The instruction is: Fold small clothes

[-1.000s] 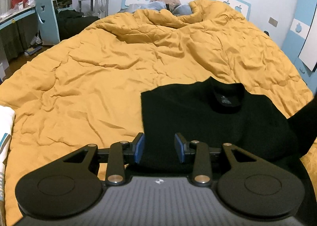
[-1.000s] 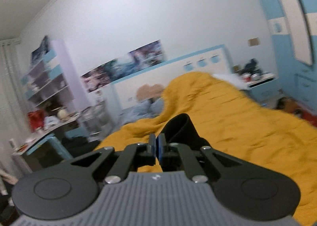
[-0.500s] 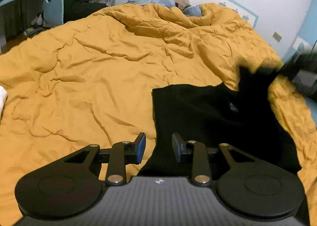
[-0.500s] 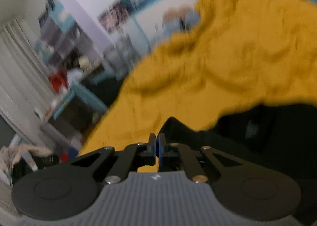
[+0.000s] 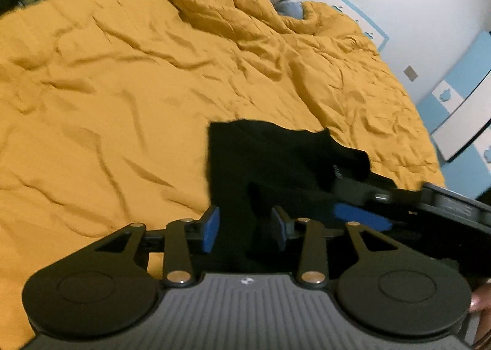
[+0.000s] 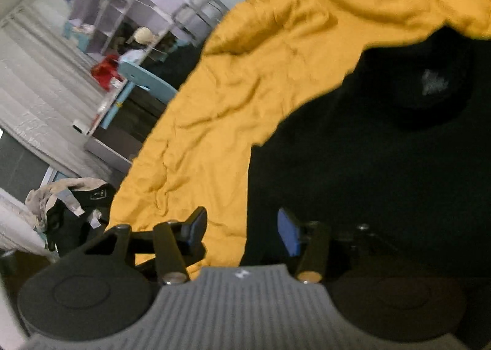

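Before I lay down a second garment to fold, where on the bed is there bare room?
Bare yellow duvet stretches left of the black shirt, and beyond its collar toward the bunched folds. It is crowded around the shirt, where the left tongs and right tongs work.

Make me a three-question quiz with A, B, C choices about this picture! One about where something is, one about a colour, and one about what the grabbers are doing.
1. Where is the black shirt?
A. on the yellow blanket
B. hanging on a chair
C. on the floor

2. What colour are the pads on the left gripper?
A. red
B. blue
C. green

3. What is the right gripper doing?
A. shut tight on a sleeve
B. holding a toy
C. open, holding nothing

Answers:
1. A: the shirt lies on the yellow blanket that covers the bed.
2. B: both pads show blue on their inner faces.
3. C: its fingers stand wide apart over the shirt's edge, with nothing pinched between them.
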The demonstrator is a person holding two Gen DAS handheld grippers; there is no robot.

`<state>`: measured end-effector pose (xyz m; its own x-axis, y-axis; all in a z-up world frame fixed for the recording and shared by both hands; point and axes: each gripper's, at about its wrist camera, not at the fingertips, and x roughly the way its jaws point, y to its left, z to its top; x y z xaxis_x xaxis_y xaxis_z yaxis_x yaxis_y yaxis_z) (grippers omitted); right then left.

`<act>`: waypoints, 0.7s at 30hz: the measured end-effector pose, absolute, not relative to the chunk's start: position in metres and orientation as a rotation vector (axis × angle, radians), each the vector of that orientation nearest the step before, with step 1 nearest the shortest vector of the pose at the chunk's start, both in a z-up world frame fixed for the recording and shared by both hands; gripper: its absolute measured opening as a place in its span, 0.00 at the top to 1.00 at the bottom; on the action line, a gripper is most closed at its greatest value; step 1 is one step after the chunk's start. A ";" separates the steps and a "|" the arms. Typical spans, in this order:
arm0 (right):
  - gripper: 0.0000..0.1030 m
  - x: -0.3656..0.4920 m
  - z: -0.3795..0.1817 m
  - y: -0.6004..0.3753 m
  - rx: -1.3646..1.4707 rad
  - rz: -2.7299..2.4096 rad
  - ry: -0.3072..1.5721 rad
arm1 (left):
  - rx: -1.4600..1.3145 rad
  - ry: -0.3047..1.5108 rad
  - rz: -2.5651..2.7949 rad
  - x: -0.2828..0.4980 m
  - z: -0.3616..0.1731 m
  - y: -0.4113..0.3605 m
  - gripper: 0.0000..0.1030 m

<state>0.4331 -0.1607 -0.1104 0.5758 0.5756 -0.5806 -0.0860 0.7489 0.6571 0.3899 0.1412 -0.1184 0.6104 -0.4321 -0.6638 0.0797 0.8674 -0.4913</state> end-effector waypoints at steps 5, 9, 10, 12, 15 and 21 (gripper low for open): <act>0.51 0.396 -0.097 -0.243 0.527 0.265 0.837 | -0.452 0.952 -0.336 0.408 -0.145 0.116 0.48; 0.51 0.345 -0.099 -0.313 0.440 0.114 0.823 | -0.480 1.009 -0.319 0.418 -0.172 0.103 0.49; 0.51 0.331 -0.102 -0.327 0.422 0.089 0.823 | -0.486 1.009 -0.317 0.418 -0.175 0.102 0.49; 0.51 0.303 -0.110 -0.349 0.365 0.024 0.827 | -0.487 0.979 -0.321 0.416 -0.175 0.099 0.69; 0.51 0.268 -0.124 -0.375 0.316 -0.063 0.830 | -0.473 0.927 -0.346 0.416 -0.161 0.093 0.92; 0.61 0.252 -0.141 -0.370 0.321 0.010 0.820 | -0.414 0.830 -0.370 0.417 -0.102 0.074 0.93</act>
